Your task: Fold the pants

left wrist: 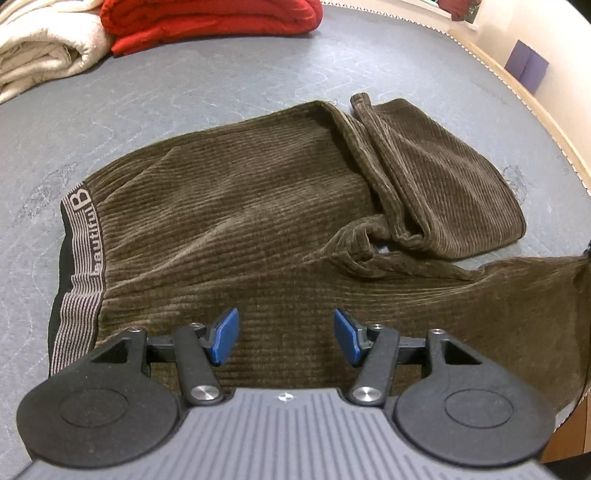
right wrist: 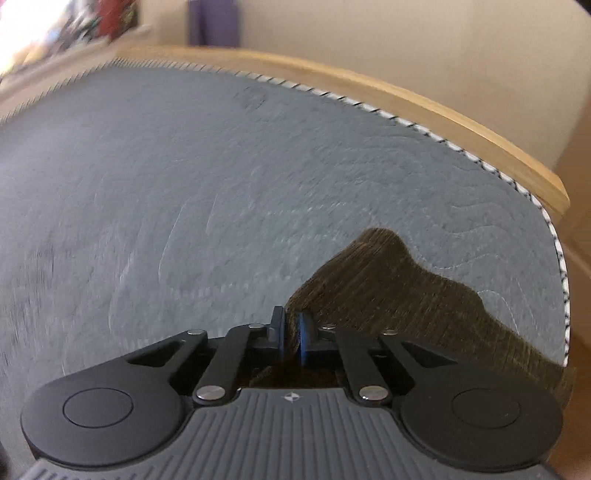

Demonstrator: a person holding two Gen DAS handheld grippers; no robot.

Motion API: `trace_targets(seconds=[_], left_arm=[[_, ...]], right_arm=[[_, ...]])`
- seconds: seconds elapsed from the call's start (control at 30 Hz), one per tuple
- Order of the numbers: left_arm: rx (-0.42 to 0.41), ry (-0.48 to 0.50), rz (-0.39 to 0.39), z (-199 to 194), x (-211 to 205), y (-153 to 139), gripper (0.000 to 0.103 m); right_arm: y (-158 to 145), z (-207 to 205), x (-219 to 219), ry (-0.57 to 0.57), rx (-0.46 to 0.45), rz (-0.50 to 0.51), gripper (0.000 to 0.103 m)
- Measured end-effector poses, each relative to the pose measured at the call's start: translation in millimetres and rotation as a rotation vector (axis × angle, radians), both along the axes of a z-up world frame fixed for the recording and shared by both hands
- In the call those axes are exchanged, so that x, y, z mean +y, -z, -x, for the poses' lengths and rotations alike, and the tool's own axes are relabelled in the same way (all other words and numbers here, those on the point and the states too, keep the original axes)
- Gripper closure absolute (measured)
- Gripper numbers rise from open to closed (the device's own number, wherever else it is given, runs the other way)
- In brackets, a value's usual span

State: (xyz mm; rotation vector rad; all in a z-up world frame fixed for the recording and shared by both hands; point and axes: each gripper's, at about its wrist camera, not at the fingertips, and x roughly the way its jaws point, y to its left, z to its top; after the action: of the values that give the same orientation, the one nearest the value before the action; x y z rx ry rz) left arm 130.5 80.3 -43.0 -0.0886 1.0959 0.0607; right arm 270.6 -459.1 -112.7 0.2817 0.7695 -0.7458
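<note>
Brown corduroy pants point(left wrist: 258, 206) lie on the grey quilted table cover point(left wrist: 184, 92), with the striped waistband point(left wrist: 79, 266) at the left and one leg folded back at the right. My left gripper point(left wrist: 286, 334) is open and empty, hovering low over the near part of the pants. My right gripper point(right wrist: 291, 332) is shut on a bunch of the pants fabric point(right wrist: 388, 280), which trails off to the right over the cover point(right wrist: 221, 184). The right wrist view is motion-blurred.
A folded red cloth point(left wrist: 210, 18) and a folded cream blanket point(left wrist: 40, 51) lie at the far left of the table. The wooden table edge point(right wrist: 443, 107) curves along the right side, with a wall and a purple object point(left wrist: 526, 66) beyond.
</note>
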Motion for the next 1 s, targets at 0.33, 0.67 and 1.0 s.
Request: trace_targets(seconds=[0.33,0.67,1.0], left_arm=[[0.036,0.002,0.008,-12,7,13,0.040],[0.125,0.060,-0.126,-24,27,72,0.055],[0.148,0.040,-0.219,10,47,67,0.050]], right_arm=[[-5,-1,-11,-0.072,0.003,0.009,0.076],[-85,66,1,-0.168,-0.199,-0.071,0.062],[-107,130,46,-0.406,-0.144,-0.178,0.056]])
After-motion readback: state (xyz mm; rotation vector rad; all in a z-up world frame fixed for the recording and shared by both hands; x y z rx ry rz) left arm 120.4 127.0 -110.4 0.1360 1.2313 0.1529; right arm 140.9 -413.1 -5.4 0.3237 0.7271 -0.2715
